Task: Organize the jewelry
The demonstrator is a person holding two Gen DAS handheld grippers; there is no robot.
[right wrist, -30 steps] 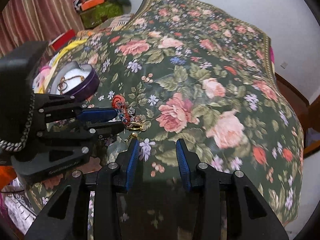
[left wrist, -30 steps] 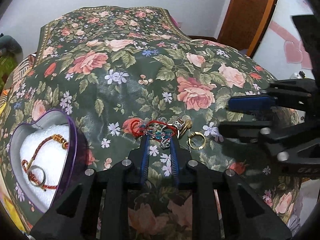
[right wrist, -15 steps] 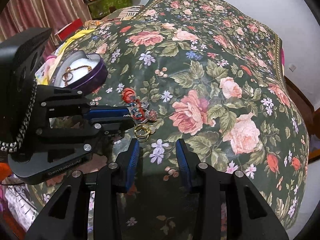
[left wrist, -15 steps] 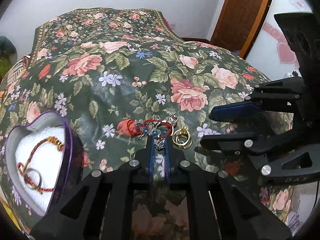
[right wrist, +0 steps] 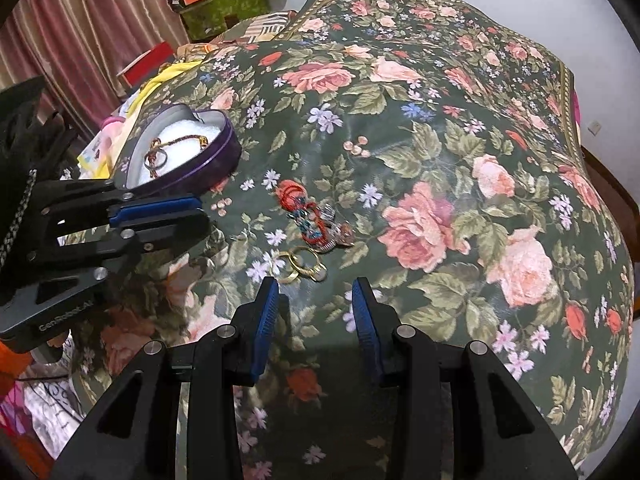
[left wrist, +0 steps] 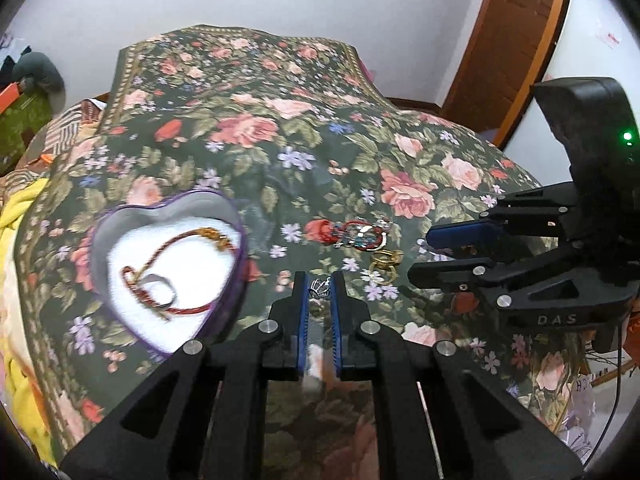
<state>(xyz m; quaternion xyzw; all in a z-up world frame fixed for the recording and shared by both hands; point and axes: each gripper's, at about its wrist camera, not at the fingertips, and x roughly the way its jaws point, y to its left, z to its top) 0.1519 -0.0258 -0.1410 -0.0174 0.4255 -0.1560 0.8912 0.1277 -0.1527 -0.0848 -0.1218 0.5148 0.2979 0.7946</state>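
Between your left tongs sits a small silver charm, pinched at the blue pad tips, the jaws having just closed on it; you hold it above the bed, with the heart-shaped box to its near left; that box already carries a red-and-gold cord bracelet and a ring on white padding; your right tongs hang released and empty, just near of the gold rings; the red beaded tangle lies just beyond them; I judge the charm light, slippery and easily dropped, so keep the pinch firm on its body; the beaded piece looks soft and snag-prone, best lifted by its thickest knot; "DAS" reads on the right tool, "GenRobot.AI" on the left.
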